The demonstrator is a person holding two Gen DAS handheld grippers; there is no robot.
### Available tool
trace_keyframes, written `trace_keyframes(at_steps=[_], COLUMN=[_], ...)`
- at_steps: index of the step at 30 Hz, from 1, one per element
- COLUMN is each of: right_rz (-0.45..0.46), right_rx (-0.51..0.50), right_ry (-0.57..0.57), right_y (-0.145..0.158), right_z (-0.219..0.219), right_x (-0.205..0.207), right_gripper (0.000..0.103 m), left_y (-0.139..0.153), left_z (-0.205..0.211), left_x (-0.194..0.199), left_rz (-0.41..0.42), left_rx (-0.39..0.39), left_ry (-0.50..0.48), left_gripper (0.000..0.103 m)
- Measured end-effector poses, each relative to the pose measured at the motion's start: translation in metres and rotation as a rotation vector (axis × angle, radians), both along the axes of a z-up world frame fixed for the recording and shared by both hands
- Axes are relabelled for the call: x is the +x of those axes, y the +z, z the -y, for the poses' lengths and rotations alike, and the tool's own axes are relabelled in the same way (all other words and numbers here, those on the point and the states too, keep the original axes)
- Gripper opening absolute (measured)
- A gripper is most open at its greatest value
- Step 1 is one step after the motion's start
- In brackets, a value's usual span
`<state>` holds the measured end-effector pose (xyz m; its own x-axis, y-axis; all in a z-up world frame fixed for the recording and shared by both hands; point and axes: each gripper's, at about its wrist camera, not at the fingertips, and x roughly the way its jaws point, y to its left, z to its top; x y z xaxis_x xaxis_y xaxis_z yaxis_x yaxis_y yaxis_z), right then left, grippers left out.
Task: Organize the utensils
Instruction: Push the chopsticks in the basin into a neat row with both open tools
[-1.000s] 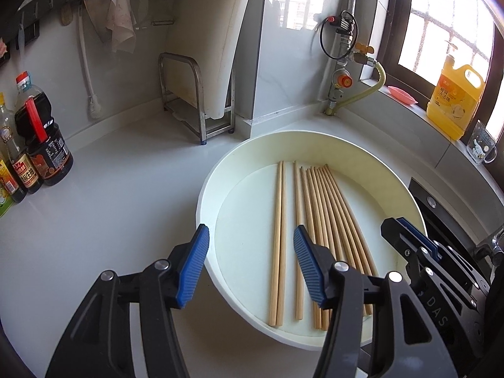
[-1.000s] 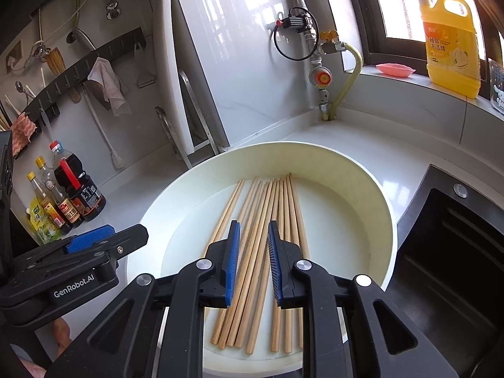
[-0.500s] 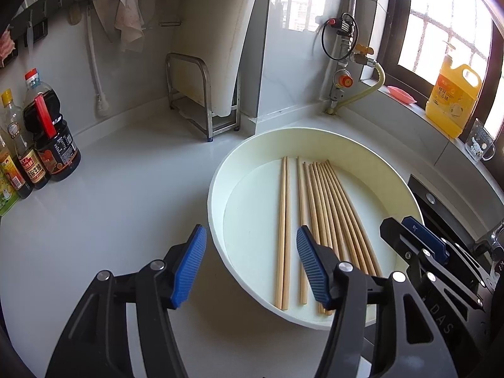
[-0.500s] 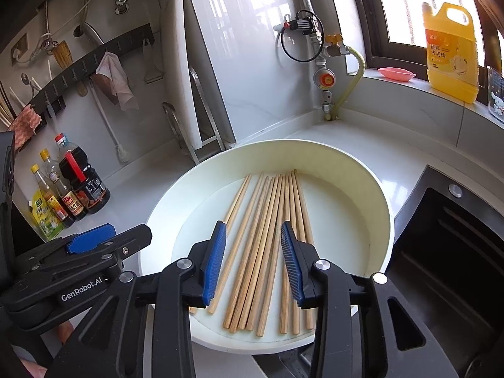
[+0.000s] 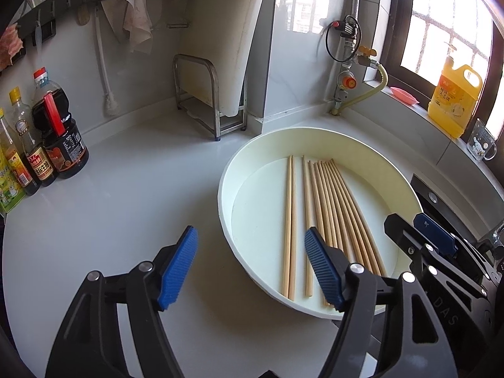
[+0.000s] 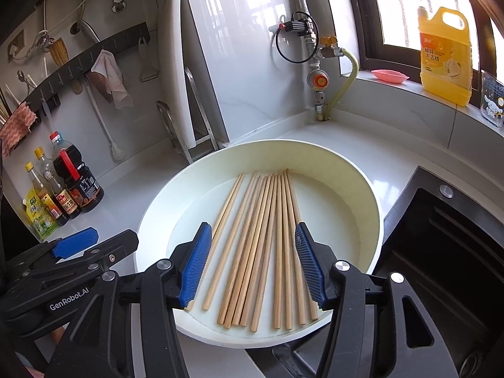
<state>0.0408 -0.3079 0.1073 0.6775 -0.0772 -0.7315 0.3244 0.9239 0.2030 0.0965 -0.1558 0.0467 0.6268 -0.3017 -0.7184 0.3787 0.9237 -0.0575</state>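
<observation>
Several wooden chopsticks [image 5: 327, 208] [image 6: 261, 239] lie side by side in a wide cream basin [image 5: 226, 170] [image 6: 375, 208] on the white counter. My left gripper [image 5: 250, 267] hovers over the basin's near left rim, its jaws opening, nothing between the blue pads. My right gripper [image 6: 253, 267] hangs above the near ends of the chopsticks, its jaws also opening; the sticks lie below the gap, untouched by the pads. Each gripper shows at the edge of the other's view, the right one [image 5: 434, 242] and the left one [image 6: 75, 245].
Sauce bottles [image 5: 60, 138] [image 6: 72, 182] stand at the left wall. A cutting board in a metal rack [image 5: 214, 63] leans at the back. A dark sink [image 6: 447, 239] drops off right of the basin. A yellow detergent jug [image 6: 445, 56] and a pink dish [image 6: 389, 75] sit on the windowsill.
Both grippers' jaws have spread wider, the right one from nearly shut. Both have drawn back a little from the basin, so the chopsticks sit farther away in view.
</observation>
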Motion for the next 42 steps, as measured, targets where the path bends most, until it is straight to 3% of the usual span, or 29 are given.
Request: trace_keyframes(at_steps=[14, 21, 42], right_rz=[-0.012, -0.017, -0.022], right_rx=[-0.008, -0.014, -0.014], right_ry=[-0.008, -0.009, -0.003], right_y=[-0.001, -0.002, -0.003], right_z=[-0.001, -0.003, -0.003], right_x=[0.000, 0.000, 0.001], right_gripper=[0.056, 0.058, 0.058], left_y=[-0.001, 0.000, 0.001], left_z=[-0.007, -0.014, -0.008], left_x=[-0.002, -0.001, -0.003], left_rz=[0.007, 0.015, 0.019], left_rx=[0.020, 0.024, 0.050], left_ry=[0.022, 0.059, 0.039], left_gripper=[0.080, 0.090, 0.091])
